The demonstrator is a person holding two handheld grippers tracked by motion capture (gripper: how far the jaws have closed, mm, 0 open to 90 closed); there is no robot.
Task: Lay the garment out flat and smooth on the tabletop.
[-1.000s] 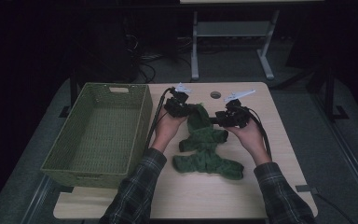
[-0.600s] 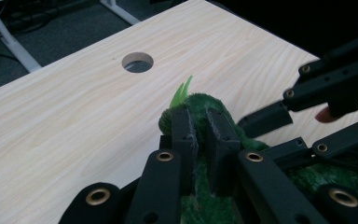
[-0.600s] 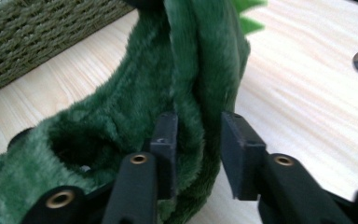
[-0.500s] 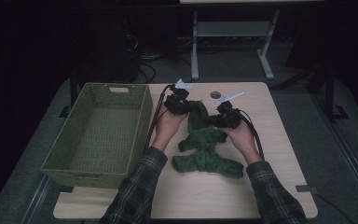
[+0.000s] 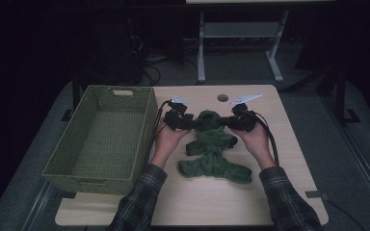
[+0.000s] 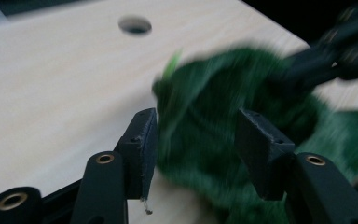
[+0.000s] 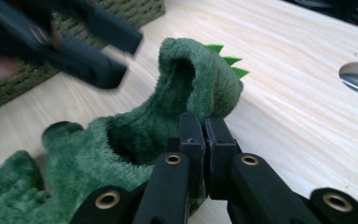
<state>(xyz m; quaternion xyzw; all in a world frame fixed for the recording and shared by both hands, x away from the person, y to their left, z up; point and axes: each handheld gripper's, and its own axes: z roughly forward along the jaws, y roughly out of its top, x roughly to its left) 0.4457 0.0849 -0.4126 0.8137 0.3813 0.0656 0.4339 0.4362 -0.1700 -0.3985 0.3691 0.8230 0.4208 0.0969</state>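
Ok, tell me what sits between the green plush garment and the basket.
Nothing visible on the bare table separates the green plush garment from the basket except the left gripper and its hand, lying along the garment's basket side. The right gripper is shut on the hood's edge; the left's jaws have just been opening around the fabric.

Overall light: dim — your high view shows the table (image 5: 207, 202) lit from above, while the room behind it falls to near black.
Shadows: soft, short ones lie under your hands.
Blur: your left gripper view smears the green plush garment (image 6: 214, 126) and the other gripper.
Focus: your right gripper view is sharper — the basket (image 7: 23, 88) and nearby gripper blur.
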